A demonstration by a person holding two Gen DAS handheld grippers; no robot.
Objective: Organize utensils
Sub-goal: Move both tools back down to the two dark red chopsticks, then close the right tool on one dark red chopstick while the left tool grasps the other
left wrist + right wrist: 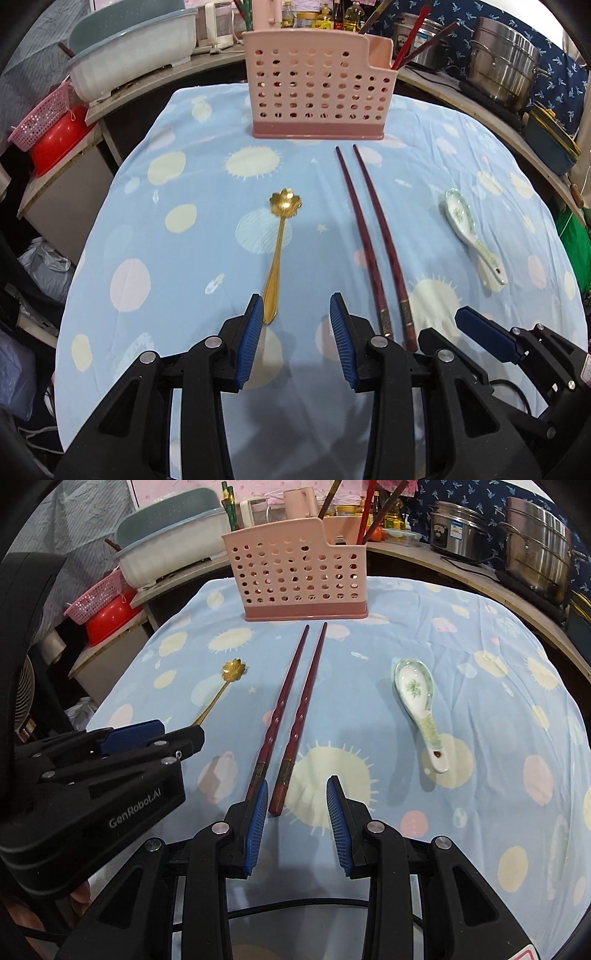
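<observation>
- Left wrist view: the left gripper (296, 308) is seen with its fingers (252, 338) spread and nothing pinched between them.
- The gold spoon (279, 248) lies on the tabletop (184, 258) just ahead; its handle end sits right beside the inner face of the left-hand finger, the flower bowl points away toward the pink caddy (317, 86). Whether pad and handle touch cannot be told.
- Long axis of the gold spoon is judged roughly in line with the gripper's pointing direction, leaning slightly; the handle is off-centre in the gap, toward the left-hand finger.
- Right wrist view: the right gripper (297, 790) is likewise seen with fingers spread, nothing clamped.
- The chopsticks (295, 709) lie side by side, tips toward the caddy. The butt of the right stick sits inside the gap, near the left-hand finger; the butt of the left stick is hidden behind that finger.
- The ceramic spoon (419, 709) lies well off to the right, handle toward the camera; the right gripper is the nearer one.
- Judgement: each gripper is paired with its own item; a small sideways shift to centre on the handle ends is called for before closing.
</observation>
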